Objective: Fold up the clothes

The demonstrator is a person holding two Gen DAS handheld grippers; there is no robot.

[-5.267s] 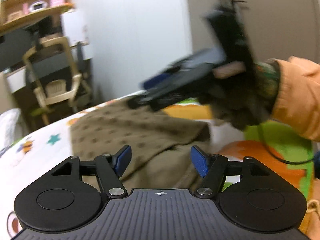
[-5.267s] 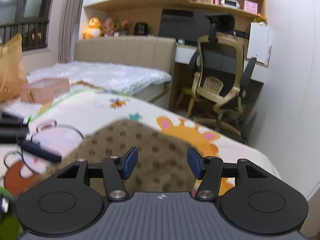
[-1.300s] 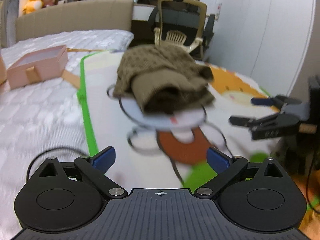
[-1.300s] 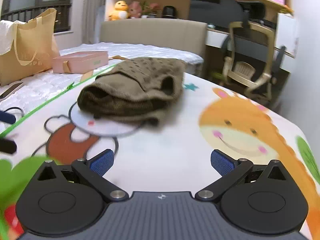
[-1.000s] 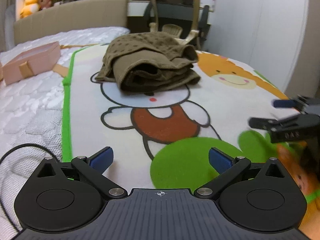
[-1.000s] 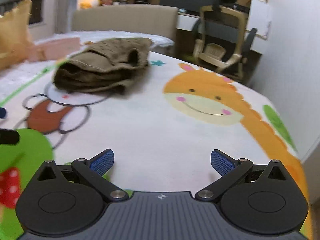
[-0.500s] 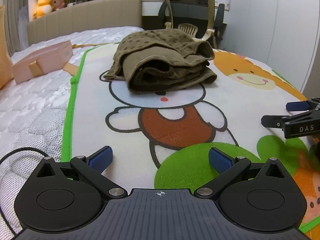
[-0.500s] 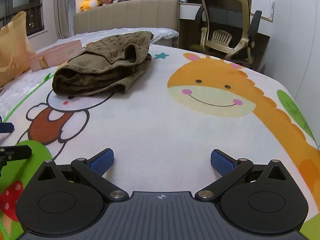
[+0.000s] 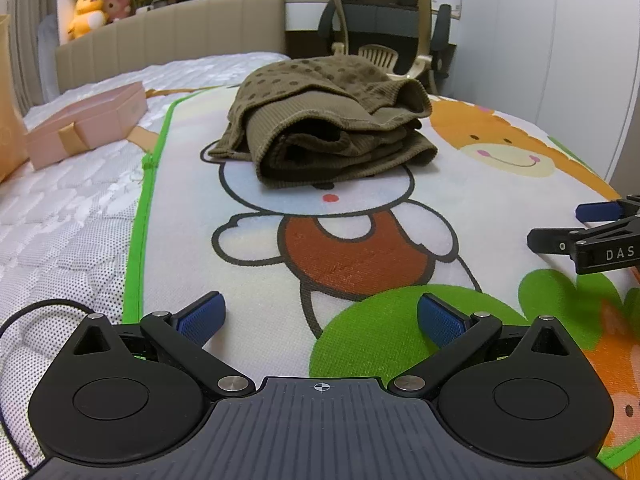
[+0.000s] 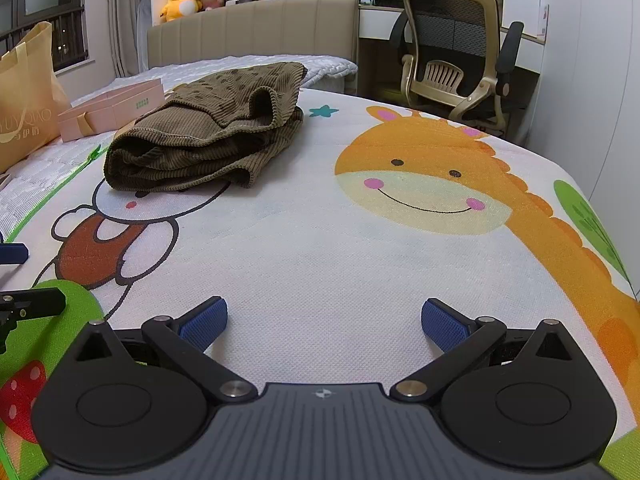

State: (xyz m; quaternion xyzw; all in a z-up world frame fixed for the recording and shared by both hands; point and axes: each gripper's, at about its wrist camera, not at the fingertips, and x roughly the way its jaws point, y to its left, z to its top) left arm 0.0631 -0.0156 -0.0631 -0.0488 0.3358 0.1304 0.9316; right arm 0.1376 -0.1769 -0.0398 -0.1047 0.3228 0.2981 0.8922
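A brown dotted garment (image 9: 324, 120) lies folded into a thick bundle on the cartoon-print mat (image 9: 360, 248), far ahead of both grippers. In the right wrist view the same garment (image 10: 208, 132) sits to the upper left. My left gripper (image 9: 320, 314) is open and empty, low over the mat's near end. My right gripper (image 10: 324, 318) is open and empty too, above the white area beside the giraffe print. The right gripper's fingers (image 9: 588, 236) show at the right edge of the left wrist view; the left gripper's fingers (image 10: 24, 300) show at the left edge of the right wrist view.
A pink box (image 9: 84, 124) rests on the white mattress (image 9: 60, 220) left of the mat. A tan bag (image 10: 24, 100) stands at the far left. An office chair (image 10: 452, 56) and a desk are beyond the bed's far side. A black cable (image 9: 40, 308) lies near my left gripper.
Both grippers have drawn back from the garment and opened wide; the bundle now lies alone on the mat. In the last half second the views have barely shifted.
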